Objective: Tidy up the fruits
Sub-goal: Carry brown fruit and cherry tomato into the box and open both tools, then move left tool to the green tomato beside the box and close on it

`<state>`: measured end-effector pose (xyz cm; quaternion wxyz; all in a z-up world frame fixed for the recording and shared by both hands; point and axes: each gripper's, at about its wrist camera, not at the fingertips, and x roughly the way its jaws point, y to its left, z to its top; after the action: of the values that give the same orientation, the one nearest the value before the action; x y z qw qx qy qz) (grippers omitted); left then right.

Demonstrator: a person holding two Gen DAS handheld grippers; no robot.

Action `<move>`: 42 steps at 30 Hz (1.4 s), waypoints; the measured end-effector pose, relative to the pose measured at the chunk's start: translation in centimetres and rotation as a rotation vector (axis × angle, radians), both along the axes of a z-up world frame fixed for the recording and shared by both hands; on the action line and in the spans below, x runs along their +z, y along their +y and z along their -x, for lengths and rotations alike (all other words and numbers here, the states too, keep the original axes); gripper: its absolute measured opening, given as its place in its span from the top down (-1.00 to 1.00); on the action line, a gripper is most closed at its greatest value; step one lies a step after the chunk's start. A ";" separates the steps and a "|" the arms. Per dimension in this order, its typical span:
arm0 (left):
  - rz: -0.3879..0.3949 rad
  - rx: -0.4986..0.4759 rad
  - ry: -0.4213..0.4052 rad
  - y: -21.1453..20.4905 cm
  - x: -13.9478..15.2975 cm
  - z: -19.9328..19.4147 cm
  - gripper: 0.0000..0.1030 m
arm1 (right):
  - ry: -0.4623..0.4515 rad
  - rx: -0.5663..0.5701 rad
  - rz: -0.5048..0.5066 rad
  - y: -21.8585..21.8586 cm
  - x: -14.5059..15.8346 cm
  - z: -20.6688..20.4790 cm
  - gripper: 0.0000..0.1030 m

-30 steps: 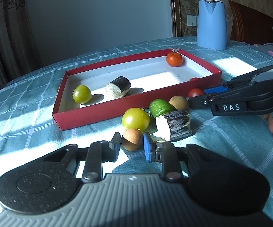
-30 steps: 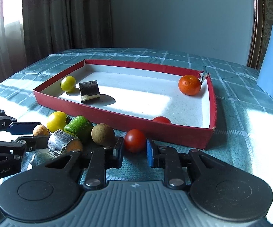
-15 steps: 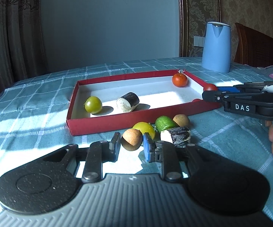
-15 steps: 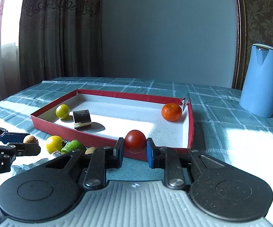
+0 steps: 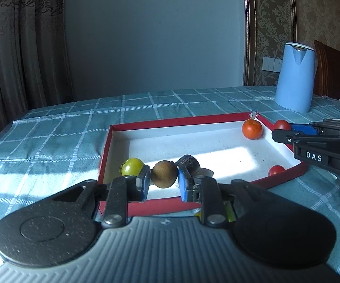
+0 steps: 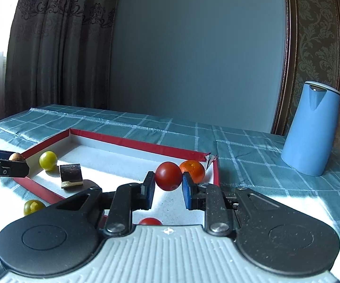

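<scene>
- Teal checked tablecloth (image 5: 52, 136) covers the table in the left wrist view, with grey curtains and a plain wall behind; a blue kettle (image 5: 295, 77) stands well beyond the red tray (image 5: 106, 151)
- Inside the tray lie a green tomato (image 5: 132, 166), a dark cut piece (image 5: 190, 162), an orange (image 5: 252, 129) in the far corner and a small red tomato (image 5: 276, 170) by the near wall
- Left gripper (image 5: 164, 184) is clenched on a brown round fruit (image 5: 164, 175), held above the tray's near wall
- In the right wrist view, a yellow-green fruit (image 6: 33, 207) sits outside the tray's (image 6: 146, 145) near edge on the cloth
- White floor between the dark piece (image 6: 71, 175) and orange (image 6: 192, 171) lies bare
- Right gripper (image 6: 168, 186) grasps a red tomato (image 6: 168, 175) over the tray, just before the orange
</scene>
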<state>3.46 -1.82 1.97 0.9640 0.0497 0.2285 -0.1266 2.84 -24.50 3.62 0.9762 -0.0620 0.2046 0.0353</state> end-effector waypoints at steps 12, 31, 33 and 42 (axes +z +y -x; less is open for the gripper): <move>-0.026 0.113 0.085 -2.3 -1.1 -8.9 0.56 | 0.200 -0.033 -0.016 -0.5 -2.4 -7.5 0.54; -0.008 0.132 -0.067 0.9 -0.7 -0.6 -0.68 | 0.030 -0.004 -0.103 -3.1 -0.2 0.1 -0.38; -0.004 0.122 -0.064 1.7 -0.9 1.2 -0.70 | 0.032 0.042 -0.108 -2.9 -0.3 2.1 -0.38; -0.050 0.035 -0.027 1.2 -2.3 4.9 -0.74 | 0.180 0.152 0.052 -0.6 -2.9 4.8 -0.38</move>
<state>-1.40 -0.58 -0.36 0.9675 0.0715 0.2194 -0.1031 -2.00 -25.08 0.70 0.9465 -0.0992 0.2869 0.1092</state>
